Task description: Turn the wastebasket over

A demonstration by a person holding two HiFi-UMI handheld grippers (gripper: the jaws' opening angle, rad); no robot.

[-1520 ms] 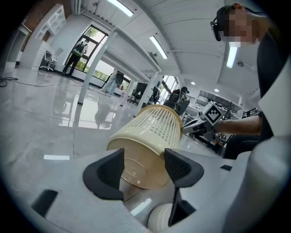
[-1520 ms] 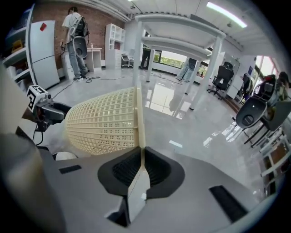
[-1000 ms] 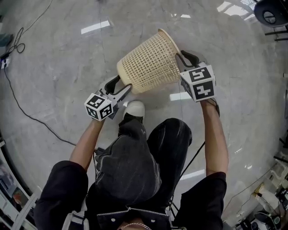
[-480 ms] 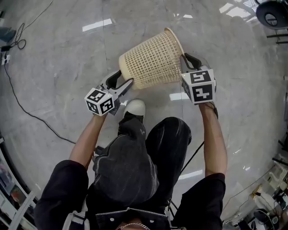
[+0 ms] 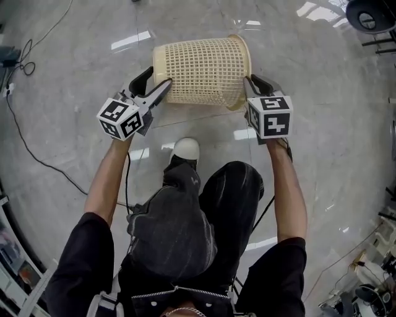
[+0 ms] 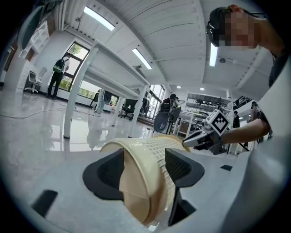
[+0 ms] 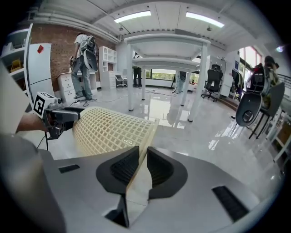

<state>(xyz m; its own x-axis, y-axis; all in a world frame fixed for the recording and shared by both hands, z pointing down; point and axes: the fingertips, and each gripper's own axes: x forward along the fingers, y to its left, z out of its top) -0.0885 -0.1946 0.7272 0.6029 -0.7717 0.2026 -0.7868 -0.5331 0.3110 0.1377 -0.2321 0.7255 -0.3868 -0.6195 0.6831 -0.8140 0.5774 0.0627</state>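
Note:
A cream lattice wastebasket [image 5: 201,71] hangs on its side above the floor, held level between both grippers. My left gripper [image 5: 158,79] is shut on the edge of its solid base [image 6: 136,191], at the left end in the head view. In the left gripper view the base edge fills the gap between the black pads [image 6: 179,166]. My right gripper [image 5: 252,83] is shut on the rim of the open mouth at the right end. Its jaws have just been opening slightly, with the thin rim wall [image 7: 140,182] still between the pads [image 7: 125,166]. The lattice side [image 7: 109,132] stretches away toward the left gripper.
The person's white shoe [image 5: 185,148] stands on the marble floor right below the basket. A black cable [image 5: 37,155] runs across the floor at the left. An office chair base [image 5: 371,18] sits at the top right. A white table [image 7: 166,82] stands further off.
The left gripper rose and moved outward with the base end, so the basket swung from tilted, base down, to level. The right gripper stayed on the rim, almost in place.

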